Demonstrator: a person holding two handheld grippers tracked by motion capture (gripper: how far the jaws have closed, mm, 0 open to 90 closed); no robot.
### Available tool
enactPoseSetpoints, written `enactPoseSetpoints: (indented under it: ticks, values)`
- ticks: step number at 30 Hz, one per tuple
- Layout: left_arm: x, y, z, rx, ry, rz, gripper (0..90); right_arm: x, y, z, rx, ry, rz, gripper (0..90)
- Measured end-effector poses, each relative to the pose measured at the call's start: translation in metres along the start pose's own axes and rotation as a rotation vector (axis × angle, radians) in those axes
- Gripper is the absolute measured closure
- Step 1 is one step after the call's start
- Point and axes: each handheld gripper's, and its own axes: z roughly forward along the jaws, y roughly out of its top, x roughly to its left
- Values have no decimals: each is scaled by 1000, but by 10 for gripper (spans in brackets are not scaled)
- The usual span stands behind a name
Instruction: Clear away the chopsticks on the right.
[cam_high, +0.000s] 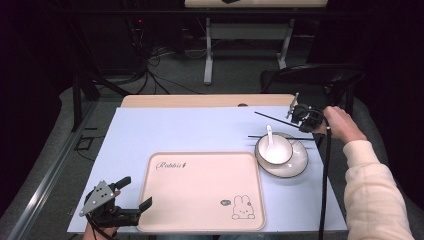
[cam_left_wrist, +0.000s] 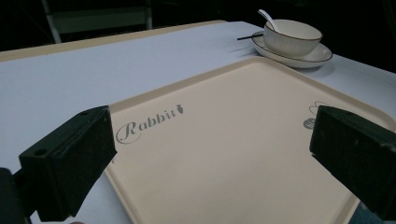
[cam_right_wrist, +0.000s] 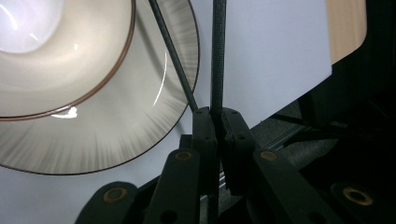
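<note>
Near the right edge of the table (cam_high: 165, 131), in the high view, the right gripper (cam_high: 300, 116) is clamped on a black chopstick (cam_high: 272, 117) that slants out over the table's far right part. A second chopstick (cam_high: 280, 137) lies across the plate (cam_high: 295, 162), behind the bowl (cam_high: 274, 149) with its white spoon (cam_high: 270, 134). At the near left corner the left gripper (cam_high: 134, 192) rests with jaws spread, one tip touching the near left edge of the tray (cam_high: 200, 192).

From the left gripper view, both jaws stand wide apart over the tray (cam_left_wrist: 233, 140), nothing between them; bowl (cam_left_wrist: 292, 37) and plate (cam_left_wrist: 308, 56) sit beyond its far corner.

Through the right gripper view, the right gripper (cam_right_wrist: 215, 114) pinches one chopstick (cam_right_wrist: 218, 56); the other chopstick (cam_right_wrist: 170, 51) crosses the plate (cam_right_wrist: 140, 116) beside the bowl (cam_right_wrist: 60, 60).
</note>
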Motion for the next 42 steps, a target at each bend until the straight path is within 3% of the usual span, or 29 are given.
enactPoseSetpoints:
  ticks: [5,11,20,26,27,28,33,36,37,42]
  values:
    - [0,0,0,-1,0,-1,1,7,5,-14,15,1,45,850]
    - [0,0,0,-1,2,0,1,17,11,-30,-7,-14,78,850]
    - [-1,0,0,-3,1,2,1,35,16,-42,15,-27,159,852]
    - [-1,0,0,-2,1,1,1,47,17,-55,-19,3,247,852]
    - [-1,0,0,-3,1,1,1,47,17,-57,-14,5,241,852]
    - [-1,0,0,-3,1,1,1,49,17,-60,-28,14,269,852]
    - [-1,0,0,-1,2,1,1,60,19,-69,-40,47,319,852]
    - [-1,0,0,-2,3,1,1,65,21,-71,-31,42,304,851]
    - [-1,0,-1,-1,3,2,0,71,23,-71,-49,83,322,851]
    - [-1,0,0,0,2,1,1,85,28,-71,-45,126,330,850]
